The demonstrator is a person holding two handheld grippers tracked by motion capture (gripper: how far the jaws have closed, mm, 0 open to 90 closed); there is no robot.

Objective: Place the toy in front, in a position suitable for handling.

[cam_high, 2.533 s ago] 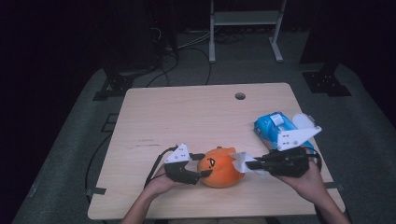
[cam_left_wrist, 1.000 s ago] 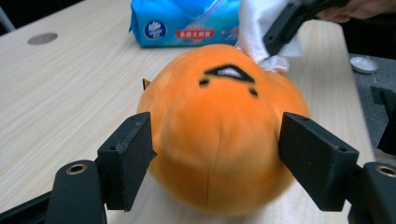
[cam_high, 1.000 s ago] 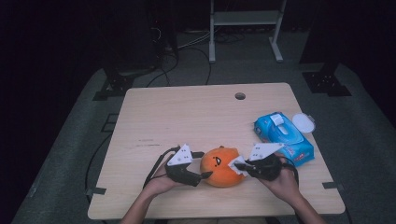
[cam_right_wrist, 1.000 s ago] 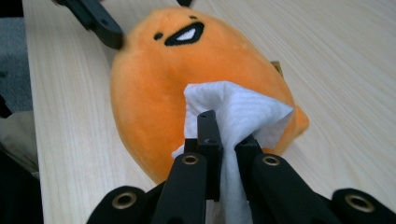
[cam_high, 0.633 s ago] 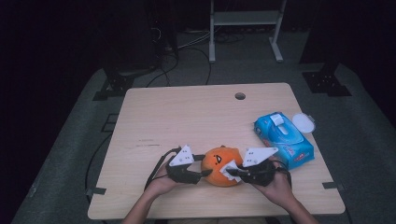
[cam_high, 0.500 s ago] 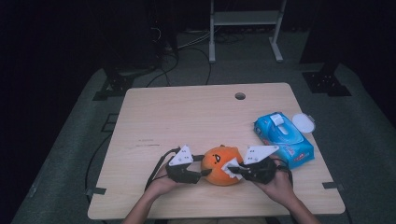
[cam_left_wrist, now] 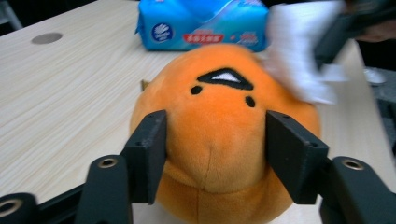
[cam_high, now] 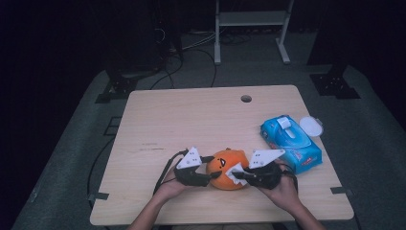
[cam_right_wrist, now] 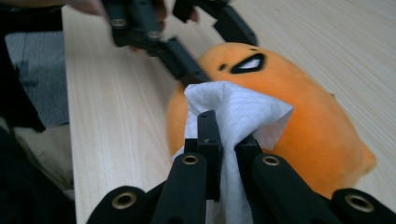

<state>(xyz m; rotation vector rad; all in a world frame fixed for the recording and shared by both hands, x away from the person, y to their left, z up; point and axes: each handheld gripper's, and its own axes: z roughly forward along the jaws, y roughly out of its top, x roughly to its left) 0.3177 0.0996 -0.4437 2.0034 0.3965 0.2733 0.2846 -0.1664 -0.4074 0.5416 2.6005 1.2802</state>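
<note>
Since the earlier frames our right gripper has come in from beside the blue plastic pack of wet wipes to the round orange plush toy with a black stitched face, and our left gripper has just been closing on that toy. We now clamp the plush from both sides with the left jaws near the front edge of the pale wooden table. Our right jaws are pinched tight on a crumpled white tissue pressed against the toy's side.
</note>
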